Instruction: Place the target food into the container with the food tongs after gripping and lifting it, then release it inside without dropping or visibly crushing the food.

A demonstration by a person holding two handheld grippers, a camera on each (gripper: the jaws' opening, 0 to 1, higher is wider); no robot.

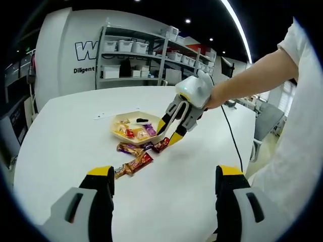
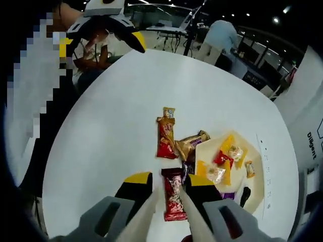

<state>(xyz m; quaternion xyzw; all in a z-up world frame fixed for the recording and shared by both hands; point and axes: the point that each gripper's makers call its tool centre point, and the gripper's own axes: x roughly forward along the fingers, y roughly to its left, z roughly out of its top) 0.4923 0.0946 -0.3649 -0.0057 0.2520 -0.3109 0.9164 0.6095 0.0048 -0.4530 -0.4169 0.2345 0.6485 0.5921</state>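
Right gripper [image 2: 167, 197] has tongs [image 2: 146, 214] straddling a dark red snack bar [image 2: 172, 200], gripping it; bar's long axis runs along the jaws. Left gripper [image 1: 164, 177] hangs wide open, holding nothing, near the tray [image 1: 132, 138].

Left hand-held gripper [image 1: 164, 194]: jaws spread wide, yellow-tipped, nothing between them. Right hand-held gripper [image 2: 166, 194]: held by a bare forearm [image 1: 252, 75] in a white short sleeve [image 1: 303, 45], angled downward, its jaws holding food tongs [image 2: 169, 214] narrowly parted.
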